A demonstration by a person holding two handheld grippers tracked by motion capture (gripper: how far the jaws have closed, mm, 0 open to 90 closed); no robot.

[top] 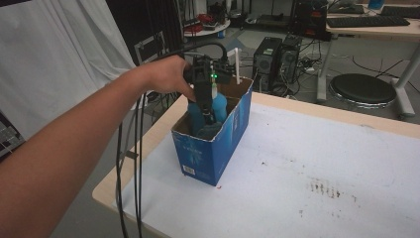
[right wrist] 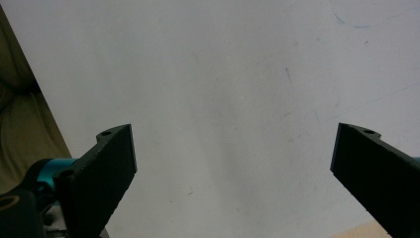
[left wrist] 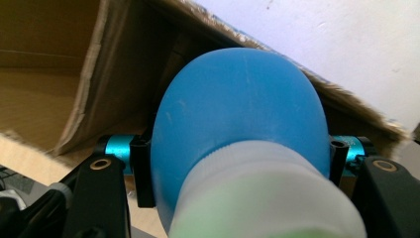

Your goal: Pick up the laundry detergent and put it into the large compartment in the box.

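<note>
Both jaws of the left gripper [left wrist: 237, 168] press against the sides of a blue bottle [left wrist: 237, 114], clamping it just below its pale cap [left wrist: 262, 198]. In the high view the left hand [top: 168, 77] holds that gripper [top: 205, 106] down into an open blue cardboard box [top: 213, 148], with the bottle [top: 218, 106] upright inside it near the far end. The box stands on the white table [top: 322, 163] near its left edge. The right gripper [right wrist: 233, 163] has its jaws spread wide apart, grasping nothing, over bare white tabletop [right wrist: 223, 74].
</note>
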